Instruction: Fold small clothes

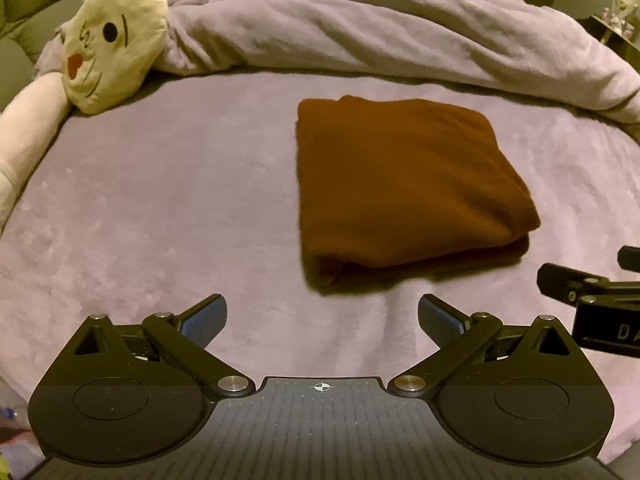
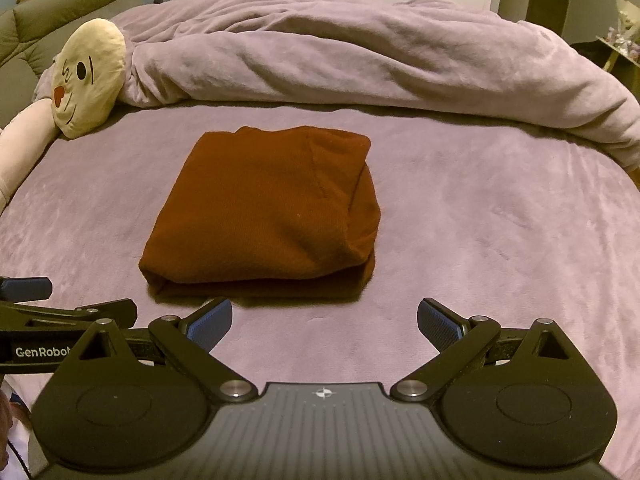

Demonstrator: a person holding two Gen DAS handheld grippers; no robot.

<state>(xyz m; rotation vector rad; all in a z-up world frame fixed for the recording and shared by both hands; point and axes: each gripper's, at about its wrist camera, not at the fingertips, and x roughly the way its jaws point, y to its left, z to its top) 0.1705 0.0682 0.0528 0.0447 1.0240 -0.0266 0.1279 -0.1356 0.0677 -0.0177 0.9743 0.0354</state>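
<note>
A rust-brown garment point(image 1: 408, 188) lies folded into a thick rectangle on the mauve bed cover point(image 1: 160, 200). It also shows in the right wrist view point(image 2: 268, 208), centre left. My left gripper point(image 1: 322, 318) is open and empty, just short of the garment's near edge and a little to its left. My right gripper point(image 2: 324, 320) is open and empty, just short of the near edge and a little to its right. Neither touches the cloth. The right gripper's body shows at the right edge of the left view point(image 1: 592, 292).
A bunched mauve duvet point(image 2: 360, 60) lies across the back of the bed. A cream plush pillow with a face point(image 2: 88, 76) and a pale pink bolster point(image 2: 24, 136) sit at the back left. Bare bed cover point(image 2: 500, 220) lies on both sides of the garment.
</note>
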